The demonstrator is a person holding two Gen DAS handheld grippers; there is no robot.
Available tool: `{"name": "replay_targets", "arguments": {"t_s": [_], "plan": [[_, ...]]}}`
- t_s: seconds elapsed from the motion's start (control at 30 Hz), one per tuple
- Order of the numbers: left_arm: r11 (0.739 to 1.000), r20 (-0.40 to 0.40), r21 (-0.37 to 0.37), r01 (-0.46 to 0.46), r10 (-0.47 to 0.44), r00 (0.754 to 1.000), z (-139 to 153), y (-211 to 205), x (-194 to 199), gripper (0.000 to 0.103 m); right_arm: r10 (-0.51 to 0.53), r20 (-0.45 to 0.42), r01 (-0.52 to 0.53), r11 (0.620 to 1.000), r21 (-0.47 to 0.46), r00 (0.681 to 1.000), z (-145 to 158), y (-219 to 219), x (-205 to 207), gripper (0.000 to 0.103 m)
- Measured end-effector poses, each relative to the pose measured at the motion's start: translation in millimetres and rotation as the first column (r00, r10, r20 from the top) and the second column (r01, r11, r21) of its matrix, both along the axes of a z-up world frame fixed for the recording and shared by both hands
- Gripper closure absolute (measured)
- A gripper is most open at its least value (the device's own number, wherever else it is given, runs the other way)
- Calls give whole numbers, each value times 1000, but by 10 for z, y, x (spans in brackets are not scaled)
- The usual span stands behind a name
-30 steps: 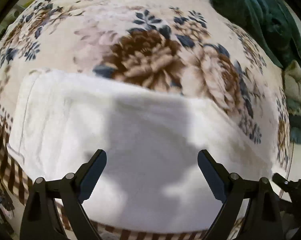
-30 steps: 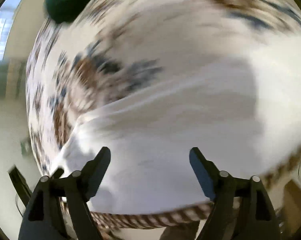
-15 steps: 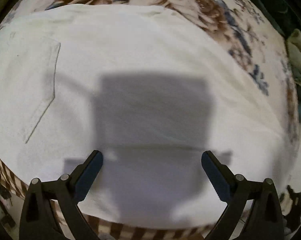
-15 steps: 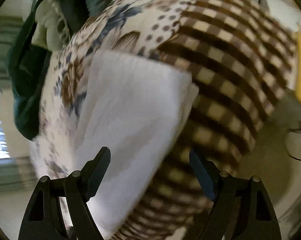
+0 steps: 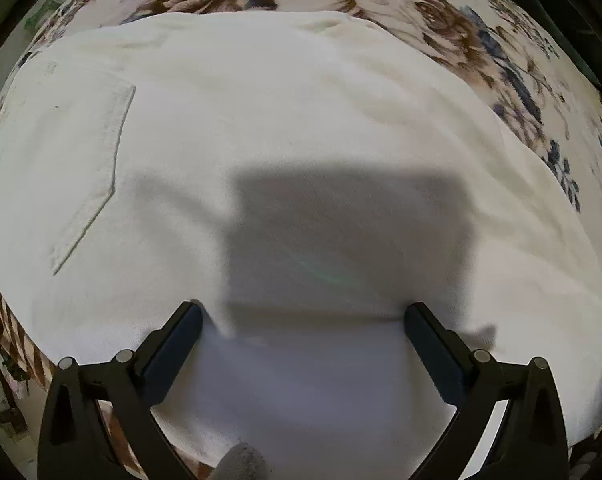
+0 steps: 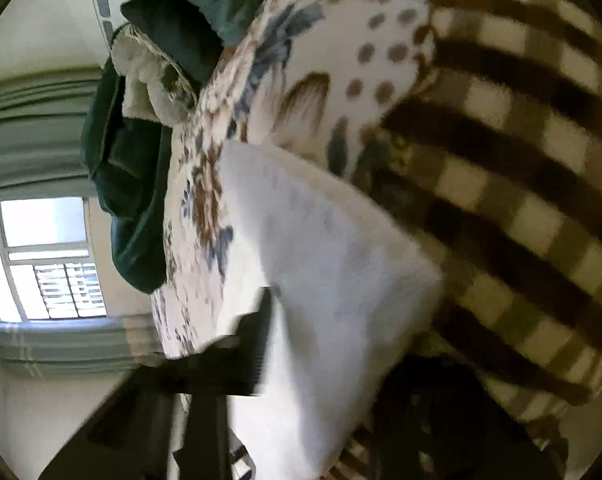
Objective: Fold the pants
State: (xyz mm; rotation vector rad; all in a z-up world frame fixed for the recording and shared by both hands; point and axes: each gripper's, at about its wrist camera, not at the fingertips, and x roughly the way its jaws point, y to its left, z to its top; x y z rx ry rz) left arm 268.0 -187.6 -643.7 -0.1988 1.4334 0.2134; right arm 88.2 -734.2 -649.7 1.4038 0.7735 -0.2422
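White pants (image 5: 285,128) lie spread flat on a floral blanket (image 5: 481,40), a back pocket (image 5: 73,152) at the left. My left gripper (image 5: 301,324) is open, its fingers pressed on the cloth near the front edge, holding nothing. In the right wrist view the pants (image 6: 321,280) show as a white end at the bed's edge. My right gripper (image 6: 329,340) is blurred; its left finger (image 6: 257,344) lies against the cloth's left side, and the right finger is hidden in the dark blur.
A brown checked blanket border (image 6: 521,180) hangs over the bed's edge. Dark green clothing (image 6: 133,184) is piled at the far end of the bed. A window (image 6: 41,260) and curtain are beyond it.
My left gripper has dropped onto the pants, which now fill its view. My right gripper has swung round to the pants' end at the bed's edge and closed in on the cloth.
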Motion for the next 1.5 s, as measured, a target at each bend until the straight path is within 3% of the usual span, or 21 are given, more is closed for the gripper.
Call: {"name": "replay_targets", "arguments": {"t_s": [0.23, 0.43, 0.57, 0.7, 0.9, 1.03, 1.1, 1.17, 1.2, 1.27, 1.3, 1.33, 1.4, 1.43, 1.5], "plan": [[1000, -38, -23, 0, -1, 999, 95, -32, 165, 0, 105, -9, -105, 975, -197, 994, 792, 443, 296, 93], [997, -3, -69, -24, 24, 1000, 448, 130, 64, 0, 214, -14, -209, 933, -294, 977, 1426, 1171, 590, 93], [997, 19, -83, 8, -7, 1000, 578, 342, -45, 0, 301, -43, -297, 891, -342, 953, 1647, 1898, 847, 94], [997, 33, -71, 16, -14, 999, 641, 741, -242, 0, 388, -66, -385, 853, -353, 919, 1670, 2635, 1064, 94], [996, 66, -86, -37, 43, 997, 728, 1338, -476, 0, 535, -108, -532, 759, -376, 838, 1474, 3898, 1296, 94], [989, 66, -116, -87, 95, 993, 725, 1706, -485, 0, 651, -171, -659, 647, -383, 739, 1159, 4742, 1417, 94], [987, 68, -119, -108, 116, 991, 722, 1890, -485, 0, 702, -237, -727, 563, -393, 672, 962, 5133, 1441, 93], [984, 68, -123, -126, 135, 988, 727, 2046, -493, 0, 753, -324, -813, 474, -338, 573, 716, 5444, 1484, 84], [983, 67, -124, -137, 146, 987, 727, 2129, -492, 0, 762, -353, -836, 450, -315, 543, 635, 5501, 1505, 77], [980, 62, -129, -150, 159, 985, 739, 2245, -480, 0, 812, -347, -881, 401, -253, 469, 561, 5637, 1507, 39], [979, 61, -135, -155, 164, 984, 752, 2282, -453, 0, 837, -308, -889, 398, -226, 453, 582, 5643, 1492, 29], [977, 62, -140, -158, 168, 984, 767, 2300, -428, 0, 842, -284, -886, 409, -220, 459, 644, 5605, 1463, 13], [974, 72, -161, -157, 170, 983, 831, 2309, -386, 0, 823, -307, -875, 416, -246, 478, 779, 5506, 1403, 11], [974, 80, -168, -152, 167, 983, 870, 2287, -359, 0, 793, -355, -866, 416, -276, 495, 852, 5431, 1373, 10], [974, 98, -185, -130, 150, 984, 943, 2183, -285, 0, 722, -480, -866, 390, -313, 498, 904, 5308, 1373, 9]]}}
